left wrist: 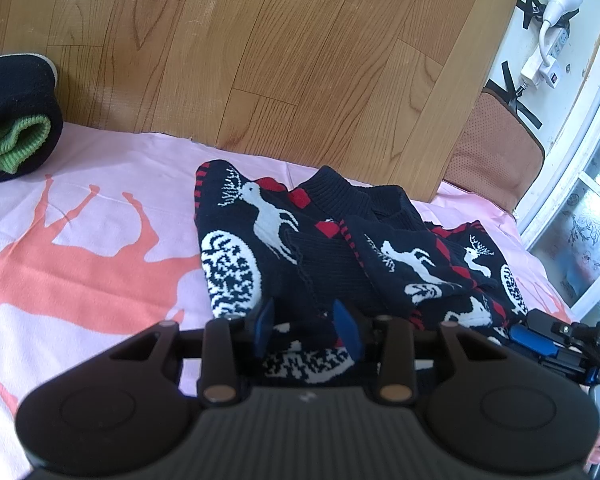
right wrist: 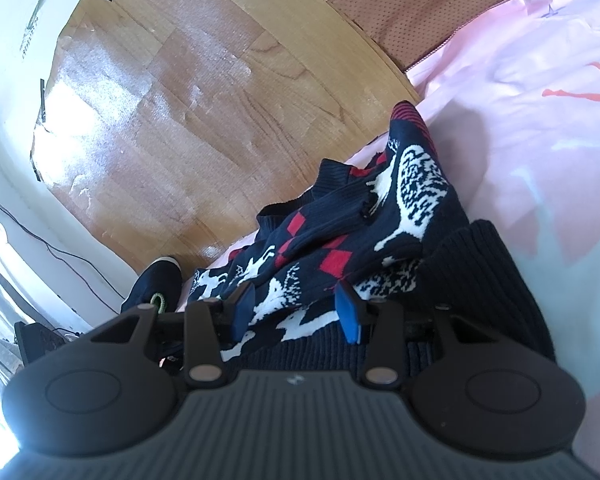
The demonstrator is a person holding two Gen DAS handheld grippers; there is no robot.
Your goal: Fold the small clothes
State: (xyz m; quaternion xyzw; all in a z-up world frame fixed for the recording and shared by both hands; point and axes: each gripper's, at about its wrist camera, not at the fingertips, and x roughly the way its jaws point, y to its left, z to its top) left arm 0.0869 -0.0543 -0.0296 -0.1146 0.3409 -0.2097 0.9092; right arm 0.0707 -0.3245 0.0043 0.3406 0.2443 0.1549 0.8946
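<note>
Both grippers — left gripper (left wrist: 306, 330) and right gripper (right wrist: 296, 312) — pinch the reindeer sweater's (left wrist: 320, 248) near hem, apparently to fold it toward the pink blanket's (left wrist: 100, 208) far edge.

Left gripper (left wrist: 307, 330), right gripper (right wrist: 296, 312): black bodies, blue fingers, brass pivot screws.

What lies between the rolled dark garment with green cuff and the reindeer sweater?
Only bare pink sheet; the left wrist view shows it between garment and sweater.

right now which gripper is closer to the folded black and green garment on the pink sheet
Left. The left gripper is at the reindeer sweater, with the folded black and green garment off to its left. The right gripper is further right on the sweater.
</note>
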